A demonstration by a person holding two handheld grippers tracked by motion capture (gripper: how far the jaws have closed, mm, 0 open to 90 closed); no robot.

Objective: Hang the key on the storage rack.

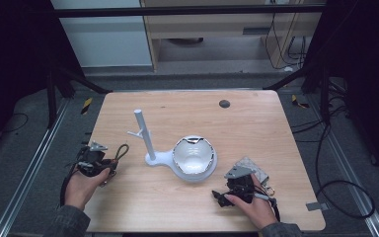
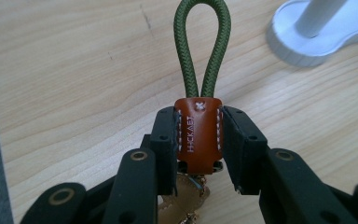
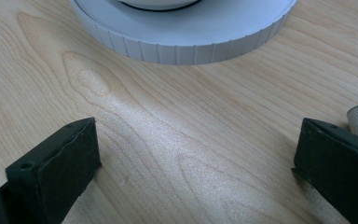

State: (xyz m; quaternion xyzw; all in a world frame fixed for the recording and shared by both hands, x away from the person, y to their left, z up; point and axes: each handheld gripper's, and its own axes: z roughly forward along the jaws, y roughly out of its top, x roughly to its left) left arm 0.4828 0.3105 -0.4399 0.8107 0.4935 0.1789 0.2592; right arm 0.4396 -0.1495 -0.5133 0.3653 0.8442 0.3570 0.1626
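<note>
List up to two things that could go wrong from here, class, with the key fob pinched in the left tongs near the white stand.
1. The left tongs pinch only the brown leather tab; it might slip or twist free.
2. The green cord loop is narrow, so threading it onto the white stand with its short side pegs may miss or nudge the stand. The right tongs, open, hover over the table by the stand's base and aren't steadying it.

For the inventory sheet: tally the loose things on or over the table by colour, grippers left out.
White: 1, the stand with peg and dish
Green and brown: 1, the keychain clamped in the left gripper
Grey: 1, the mesh pad beside the right gripper
Total: 3
</note>
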